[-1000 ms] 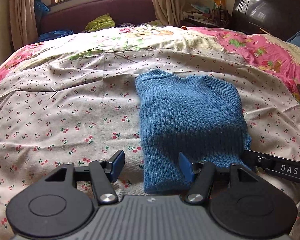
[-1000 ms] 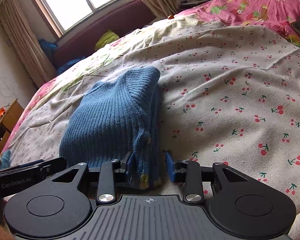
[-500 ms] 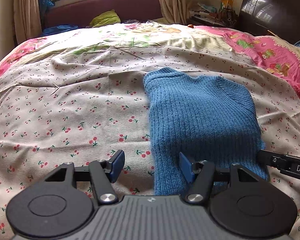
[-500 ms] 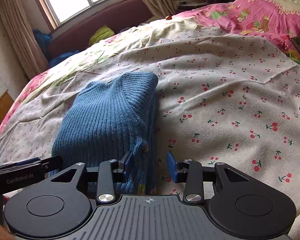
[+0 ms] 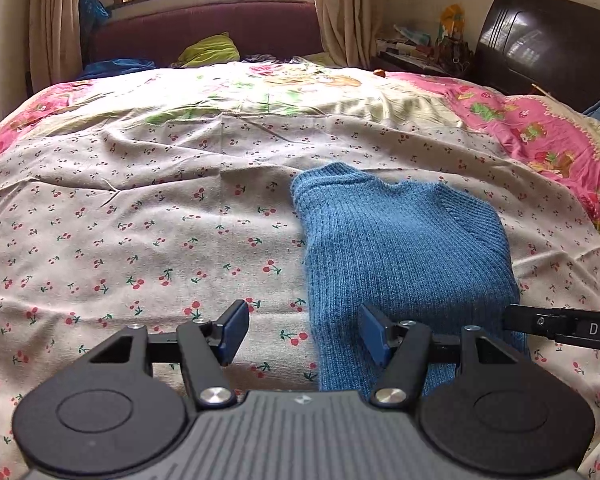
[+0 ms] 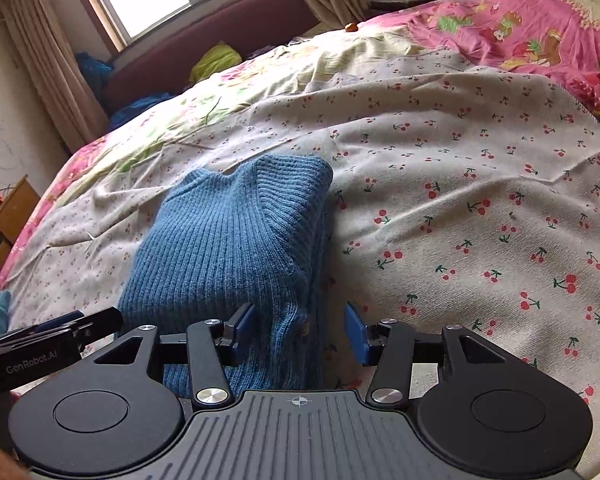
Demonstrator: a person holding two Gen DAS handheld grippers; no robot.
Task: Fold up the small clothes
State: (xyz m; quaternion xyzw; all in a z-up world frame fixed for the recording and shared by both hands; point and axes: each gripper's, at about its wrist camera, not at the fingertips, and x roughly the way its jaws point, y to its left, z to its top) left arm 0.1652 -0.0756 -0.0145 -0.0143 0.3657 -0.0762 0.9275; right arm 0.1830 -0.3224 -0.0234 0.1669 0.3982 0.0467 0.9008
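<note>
A blue ribbed knit sweater (image 5: 404, 256) lies folded into a narrow rectangle on the cherry-print bedsheet (image 5: 140, 240). My left gripper (image 5: 304, 332) hovers open at its near left corner, with the sweater's left edge between the blue pads and untouched. In the right wrist view the sweater (image 6: 228, 248) fills the left centre. My right gripper (image 6: 300, 330) is at its near right edge with jaws opening. The edge sits between the pads, and the right pad stands clear of it. Each view shows the other gripper's finger at the side.
A pink cartoon quilt (image 5: 540, 140) covers the right side of the bed. A green cloth (image 5: 210, 50) and blue cloth lie by the maroon headboard (image 5: 204, 24) under the window. A dark wooden board (image 5: 540, 40) stands at the far right. A wooden table (image 6: 4, 216) stands beside the bed.
The right gripper's jaws have widened and let go of the sweater's right edge. Both grippers have drawn back a little; the sweater stays flat on the sheet.
</note>
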